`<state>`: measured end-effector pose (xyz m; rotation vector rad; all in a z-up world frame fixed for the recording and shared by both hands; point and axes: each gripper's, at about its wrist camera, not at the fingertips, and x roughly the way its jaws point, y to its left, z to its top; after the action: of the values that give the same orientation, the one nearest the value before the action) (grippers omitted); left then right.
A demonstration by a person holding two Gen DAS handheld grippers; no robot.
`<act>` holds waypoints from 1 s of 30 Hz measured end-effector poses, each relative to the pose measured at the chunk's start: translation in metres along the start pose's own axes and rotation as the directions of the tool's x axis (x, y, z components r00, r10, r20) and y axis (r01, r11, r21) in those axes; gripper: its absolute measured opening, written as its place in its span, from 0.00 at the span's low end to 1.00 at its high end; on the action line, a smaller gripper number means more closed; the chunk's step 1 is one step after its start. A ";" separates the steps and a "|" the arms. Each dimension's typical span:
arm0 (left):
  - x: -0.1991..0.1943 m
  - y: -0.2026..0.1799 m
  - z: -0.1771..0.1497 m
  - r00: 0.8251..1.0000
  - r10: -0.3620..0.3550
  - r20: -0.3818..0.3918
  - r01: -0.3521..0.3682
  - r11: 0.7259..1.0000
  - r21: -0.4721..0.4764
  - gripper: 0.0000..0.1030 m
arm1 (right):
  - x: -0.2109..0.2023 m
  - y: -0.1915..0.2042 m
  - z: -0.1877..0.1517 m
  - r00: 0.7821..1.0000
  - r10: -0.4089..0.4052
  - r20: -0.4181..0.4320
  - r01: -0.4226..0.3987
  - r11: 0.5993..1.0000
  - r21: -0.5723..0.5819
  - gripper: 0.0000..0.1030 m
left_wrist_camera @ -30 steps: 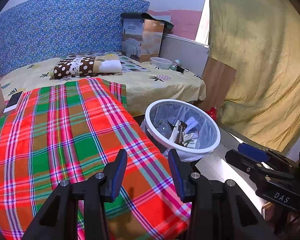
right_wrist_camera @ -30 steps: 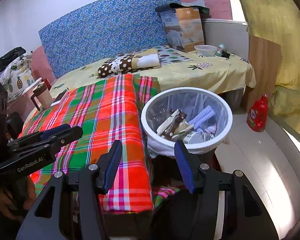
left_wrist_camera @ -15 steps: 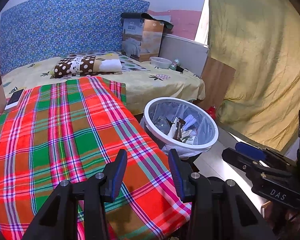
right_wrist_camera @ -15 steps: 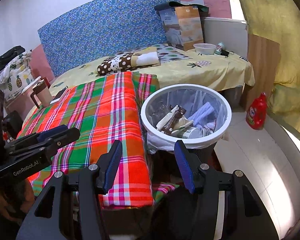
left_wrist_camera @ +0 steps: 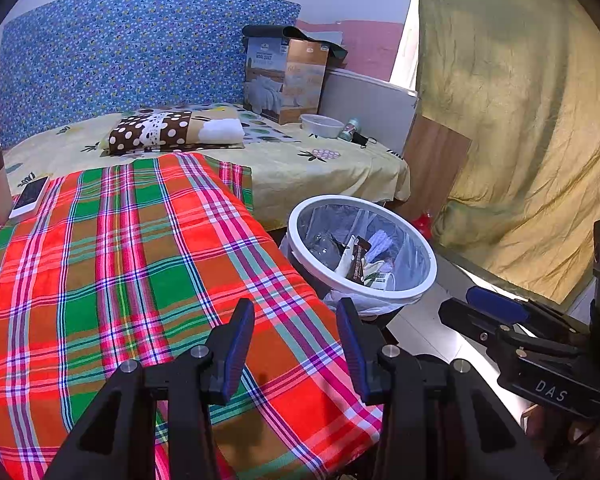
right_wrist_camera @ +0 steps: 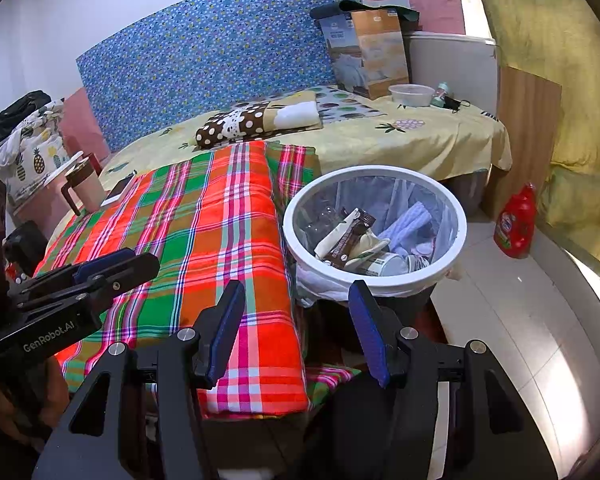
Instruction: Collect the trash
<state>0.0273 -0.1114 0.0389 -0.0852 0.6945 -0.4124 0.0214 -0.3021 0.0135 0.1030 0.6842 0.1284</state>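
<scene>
The bin [right_wrist_camera: 374,224] stands on the floor just beside the bed, lined with a bag and already holding wrappers [right_wrist_camera: 346,236], a can [right_wrist_camera: 384,264] and a bluish cloth [right_wrist_camera: 410,220]. Both tongs, left [left_wrist_camera: 296,344] and right [right_wrist_camera: 296,332], are spread wide and grasp nothing. No loose trash shows on the plaid blanket [left_wrist_camera: 120,260]. The risk, I judge: a careless sweep could knock the bin, or grab the phone [left_wrist_camera: 30,196] or mug [right_wrist_camera: 85,186] by mistake.

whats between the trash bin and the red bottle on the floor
Only bare pale floor tile lies between the trash bin and the red bottle; the right wrist view shows it.
</scene>
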 end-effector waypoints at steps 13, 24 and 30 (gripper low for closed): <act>0.004 -0.003 -0.002 0.999 0.037 0.000 -0.037 0.999 0.026 0.41 | 0.004 0.002 -0.004 1.000 0.004 -0.013 -0.004 1.000 0.005 0.54; 0.008 -0.007 -0.004 0.999 0.047 -0.011 -0.047 0.998 0.042 0.41 | 0.005 -0.001 -0.003 1.000 0.004 -0.017 -0.004 1.000 0.010 0.54; 0.009 -0.007 -0.005 0.999 0.052 -0.012 -0.052 0.998 0.042 0.41 | 0.006 0.000 -0.005 1.000 0.007 -0.024 -0.007 1.000 0.011 0.54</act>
<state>0.0280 -0.1212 0.0308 -0.0249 0.6988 -0.3775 0.0229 -0.3009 0.0055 0.1146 0.7088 0.1325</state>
